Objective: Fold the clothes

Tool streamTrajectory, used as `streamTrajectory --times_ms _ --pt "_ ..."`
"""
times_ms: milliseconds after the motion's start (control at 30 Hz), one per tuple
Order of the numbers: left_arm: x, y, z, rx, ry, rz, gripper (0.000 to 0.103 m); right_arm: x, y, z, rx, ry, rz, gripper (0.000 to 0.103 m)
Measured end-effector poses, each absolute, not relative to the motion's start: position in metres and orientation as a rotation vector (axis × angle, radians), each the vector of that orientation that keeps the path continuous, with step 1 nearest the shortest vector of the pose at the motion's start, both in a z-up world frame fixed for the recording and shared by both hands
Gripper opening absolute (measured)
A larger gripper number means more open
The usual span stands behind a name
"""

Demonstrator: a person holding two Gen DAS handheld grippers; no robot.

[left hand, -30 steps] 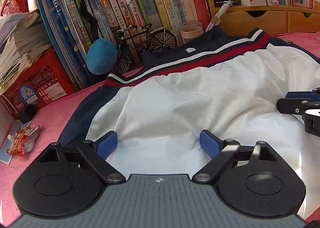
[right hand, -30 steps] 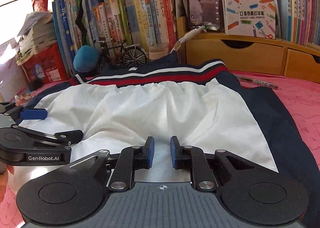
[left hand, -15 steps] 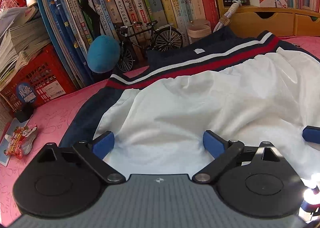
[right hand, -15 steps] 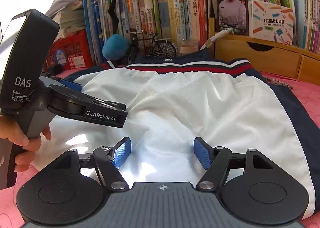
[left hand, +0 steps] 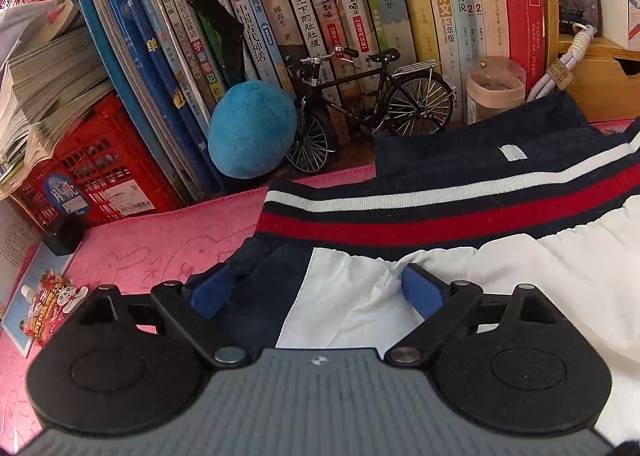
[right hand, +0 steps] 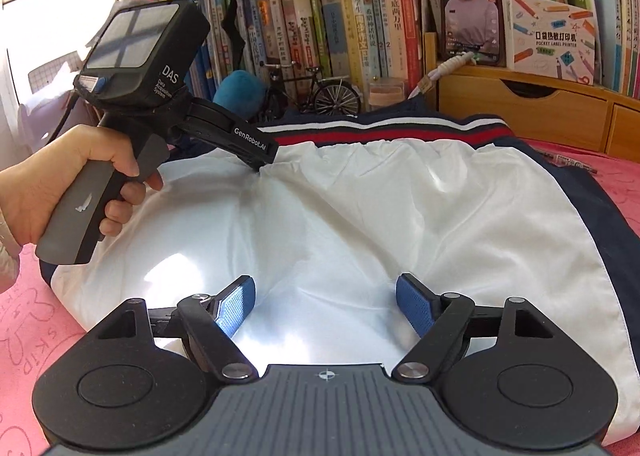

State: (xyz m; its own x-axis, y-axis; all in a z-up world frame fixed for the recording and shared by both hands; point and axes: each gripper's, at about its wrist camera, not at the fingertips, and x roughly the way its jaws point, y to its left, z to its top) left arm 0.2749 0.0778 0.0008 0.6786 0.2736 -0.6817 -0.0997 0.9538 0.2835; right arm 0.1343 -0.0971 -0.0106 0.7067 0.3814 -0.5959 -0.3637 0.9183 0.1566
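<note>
A navy and white jacket lies spread on the pink table cover, its red and white striped band at the far side. My left gripper is down at the garment's far left corner, just short of the band. Its jaws are closing, still wide, with navy and white cloth between the pads and a crease against the right pad. In the right wrist view a hand holds that left gripper. My right gripper hovers over the white panel's near edge, its jaws opening, gripping nothing.
A row of books backs the table, with a model bicycle, a blue plush ball and a jar before it. A red crate and snack packet sit left; wooden drawers and a pen right.
My left gripper has travelled left and away across the white panel to the corner by the striped band. My right gripper's jaws have gone from nearly shut to wide apart.
</note>
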Motion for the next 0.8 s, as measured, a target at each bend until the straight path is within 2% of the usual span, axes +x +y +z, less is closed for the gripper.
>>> streamTrajectory --times_ms 33,100,200,267,400,467,567,633,800 --pt "0.265 0.075 0.006 0.234 0.778 0.188 0.082 0.134 -0.098 -0.01 0.032 0.666 0.416 0.08" --pt "0.241 0.069 0.017 0.227 0.74 0.096 0.082 0.131 -0.101 -0.008 0.045 0.643 0.401 0.08" --pt "0.211 0.054 0.022 0.26 0.69 -0.05 0.087 0.119 -0.108 0.005 0.011 0.528 0.309 0.077" --pt "0.214 0.039 0.012 0.337 0.701 -0.067 0.088 0.114 -0.108 0.013 -0.069 0.462 0.248 0.082" --pt "0.24 0.025 -0.013 0.408 0.758 -0.019 0.088 0.128 -0.106 -0.004 -0.024 0.617 0.312 0.082" --pt "0.258 0.033 -0.018 0.337 0.76 0.037 0.093 0.131 -0.104 -0.009 -0.026 0.647 0.329 0.083" --pt "0.284 0.043 -0.015 0.254 0.791 0.072 0.093 0.132 -0.103 -0.011 -0.023 0.662 0.337 0.084" --pt "0.296 0.042 -0.015 0.271 0.779 0.094 0.097 0.131 -0.103 -0.011 -0.026 0.664 0.338 0.084" --pt "0.325 0.049 -0.016 0.246 0.791 0.183 0.099 0.129 -0.104 -0.01 -0.026 0.665 0.341 0.084"
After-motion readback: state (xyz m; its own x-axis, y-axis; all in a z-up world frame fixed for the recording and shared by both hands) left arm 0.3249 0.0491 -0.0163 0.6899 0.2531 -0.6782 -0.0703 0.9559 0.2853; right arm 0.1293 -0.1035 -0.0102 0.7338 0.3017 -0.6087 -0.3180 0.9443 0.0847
